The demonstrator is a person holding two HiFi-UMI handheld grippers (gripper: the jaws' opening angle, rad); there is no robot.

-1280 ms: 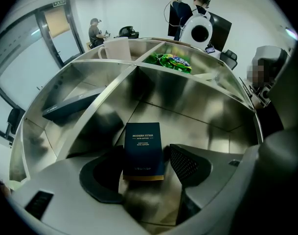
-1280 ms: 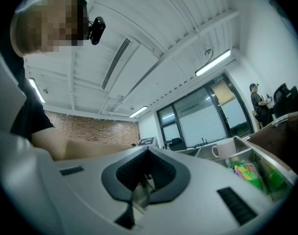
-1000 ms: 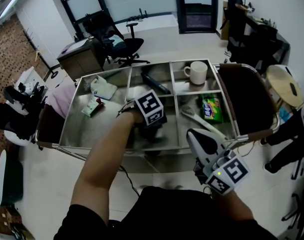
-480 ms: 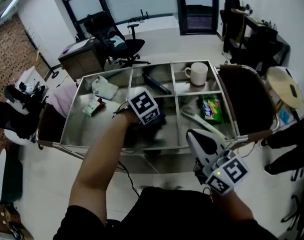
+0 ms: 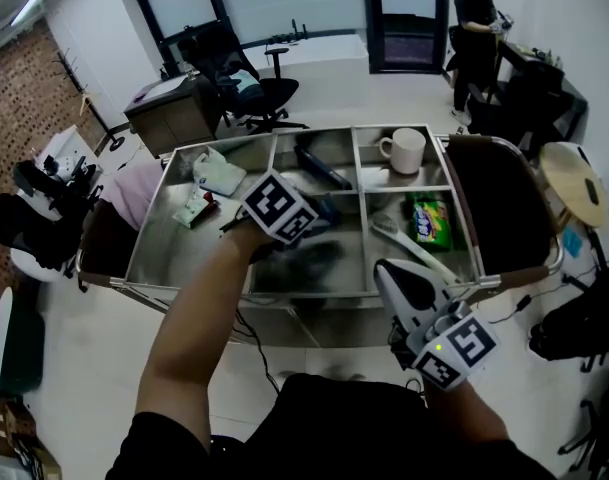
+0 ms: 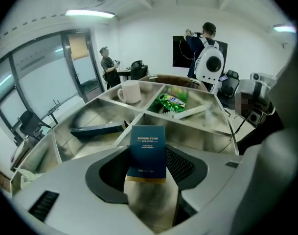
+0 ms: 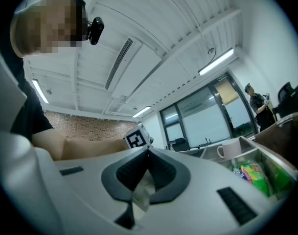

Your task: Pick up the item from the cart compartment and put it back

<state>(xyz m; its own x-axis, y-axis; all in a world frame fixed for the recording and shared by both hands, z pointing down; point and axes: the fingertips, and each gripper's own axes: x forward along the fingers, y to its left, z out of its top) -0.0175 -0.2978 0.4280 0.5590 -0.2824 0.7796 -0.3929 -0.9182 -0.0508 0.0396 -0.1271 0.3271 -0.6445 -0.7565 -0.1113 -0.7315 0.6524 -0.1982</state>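
A dark blue box (image 6: 148,150) with gold trim and white print stands upright between my left gripper's (image 6: 147,156) jaws, which are shut on it. In the head view this left gripper (image 5: 319,213) hovers over the middle front compartment of the steel cart (image 5: 184,258), and its marker cube hides most of the box. My right gripper (image 5: 386,271) stays at the cart's near right edge, raised, with its jaws closed and empty. In the right gripper view the right gripper (image 7: 148,152) points above the cart.
The cart also holds a white mug (image 5: 404,150), a green snack packet (image 5: 427,220), a long dark box (image 5: 322,166), a white utensil (image 5: 409,248), a white pouch (image 5: 219,173) and a small packet (image 5: 192,208). An office chair (image 5: 239,83) and a standing person (image 5: 476,23) are beyond.
My left gripper has drifted a little left and upward over the middle compartment with the box in it. The right gripper has not moved.
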